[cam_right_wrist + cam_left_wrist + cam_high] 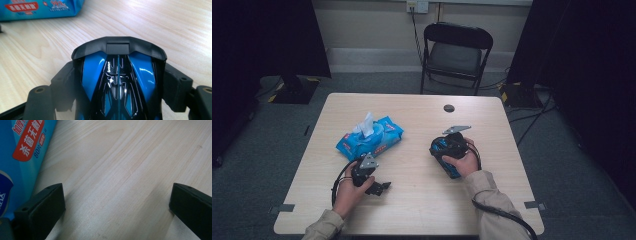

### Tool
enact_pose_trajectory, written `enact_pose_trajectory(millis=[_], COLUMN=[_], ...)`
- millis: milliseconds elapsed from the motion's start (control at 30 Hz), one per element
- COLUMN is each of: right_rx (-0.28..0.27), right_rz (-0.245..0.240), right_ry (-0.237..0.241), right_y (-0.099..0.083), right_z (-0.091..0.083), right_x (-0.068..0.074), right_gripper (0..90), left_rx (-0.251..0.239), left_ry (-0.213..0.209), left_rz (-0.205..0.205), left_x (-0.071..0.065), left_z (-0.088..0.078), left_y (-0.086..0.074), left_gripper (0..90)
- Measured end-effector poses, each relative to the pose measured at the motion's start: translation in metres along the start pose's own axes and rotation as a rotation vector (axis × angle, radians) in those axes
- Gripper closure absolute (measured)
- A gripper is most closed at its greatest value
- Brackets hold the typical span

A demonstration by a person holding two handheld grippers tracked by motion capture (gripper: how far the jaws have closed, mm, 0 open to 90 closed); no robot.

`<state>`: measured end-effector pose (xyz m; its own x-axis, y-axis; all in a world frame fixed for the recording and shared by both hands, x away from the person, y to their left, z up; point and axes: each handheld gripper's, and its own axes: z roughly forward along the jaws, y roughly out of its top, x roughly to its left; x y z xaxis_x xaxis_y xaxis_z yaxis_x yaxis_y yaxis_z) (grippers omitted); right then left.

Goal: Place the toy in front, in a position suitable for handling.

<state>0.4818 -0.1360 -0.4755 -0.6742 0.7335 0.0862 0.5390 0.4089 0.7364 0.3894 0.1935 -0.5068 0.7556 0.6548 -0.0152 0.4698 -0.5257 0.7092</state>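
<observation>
High view: right hand [466, 162] reaches in from the near edge, its right gripper [447, 148] clamped across a blue toy car [118, 82] held low over the bench [422, 200]. Left gripper [379, 187] rests on the bench, jaws wide apart, nothing between; wipes pack [17, 157] just beside its left jaw.

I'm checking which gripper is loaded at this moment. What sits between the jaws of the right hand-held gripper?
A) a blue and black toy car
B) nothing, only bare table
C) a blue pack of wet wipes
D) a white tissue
A: in the right gripper view, the right hand-held gripper has its jaws against both sides of the glossy blue and black toy car.
</observation>
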Motion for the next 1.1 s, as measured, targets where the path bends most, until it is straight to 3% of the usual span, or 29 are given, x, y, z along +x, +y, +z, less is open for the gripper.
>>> enact_pose_trajectory(millis=[233, 767, 1100], right_rx=[0.029, 0.068, 0.047], right_rz=[0.009, -0.024, 0.000], right_ry=[0.002, 0.008, 0.013], right_y=[-0.004, -0.006, -0.005], right_z=[0.009, 0.017, 0.016], right_x=[-0.001, 0.002, -0.001], right_gripper=[24.8, 24.4, 21.8], left_rx=[0.000, 0.000, 0.000], left_ry=[0.000, 0.000, 0.000], left_rz=[0.000, 0.000, 0.000], left_x=[0.000, 0.000, 0.000], left_z=[0.000, 0.000, 0.000], left_y=[0.000, 0.000, 0.000], left_gripper=[0.0, 0.0, 0.0])
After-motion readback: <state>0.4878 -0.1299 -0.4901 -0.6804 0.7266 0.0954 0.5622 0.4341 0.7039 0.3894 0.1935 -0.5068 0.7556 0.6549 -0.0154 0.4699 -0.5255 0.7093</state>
